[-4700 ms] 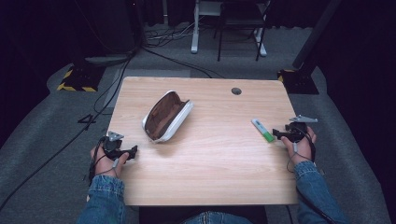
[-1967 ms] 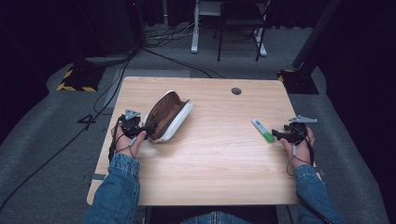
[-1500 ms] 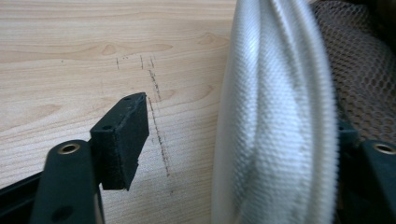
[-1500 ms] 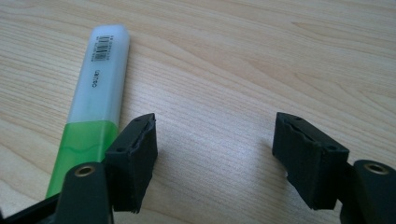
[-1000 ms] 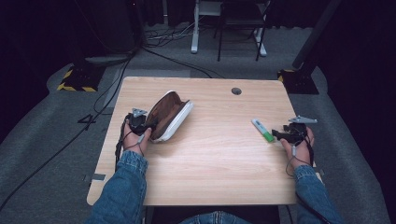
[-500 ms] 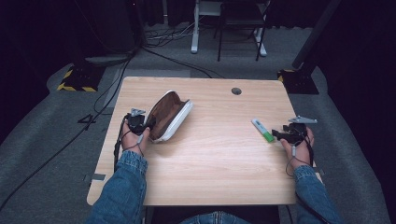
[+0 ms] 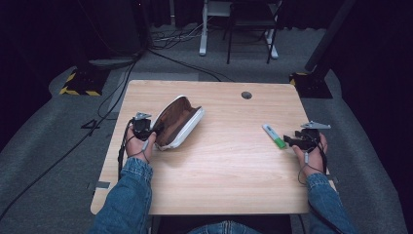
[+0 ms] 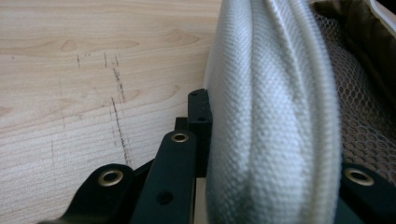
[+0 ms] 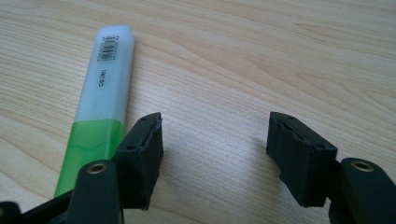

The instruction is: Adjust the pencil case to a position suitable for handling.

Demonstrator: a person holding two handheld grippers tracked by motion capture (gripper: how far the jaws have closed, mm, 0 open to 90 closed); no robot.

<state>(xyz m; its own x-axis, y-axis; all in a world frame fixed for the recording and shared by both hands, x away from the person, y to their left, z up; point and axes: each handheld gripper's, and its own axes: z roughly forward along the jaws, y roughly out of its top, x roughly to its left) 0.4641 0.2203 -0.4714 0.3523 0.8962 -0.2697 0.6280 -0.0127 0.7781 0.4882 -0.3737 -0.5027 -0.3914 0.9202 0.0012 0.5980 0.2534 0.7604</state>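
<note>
A white fabric pouch [image 7: 176, 122] with a brown lining lies unzipped on the left half of the wooden table [image 7: 234, 175]. My left gripper [image 7: 152, 130] is at its near left end, shut on the pouch's white wall [image 8: 275, 121]; one black finger [image 8: 200, 121] presses its outside, the other sits inside against the mesh lining. A green-and-white highlighter [image 7: 274, 136] lies flat at the right. My right gripper [image 7: 288, 141] rests just right of it, open; its jaws have just been closing a little with bare wood between them [image 9: 215, 140]. The highlighter [image 9: 105, 93] lies outside the left jaw.
A round cable hole [image 7: 246, 95] sits near the table's far edge. Beyond the table, on the grey floor, are cables [image 7: 175, 53] and furniture legs [image 7: 229, 34]. Bare wood spans the table's middle and front.
The left hand has come from the table's front left up to the pouch's near end and holds still there. The right hand and the highlighter have stayed in place.
</note>
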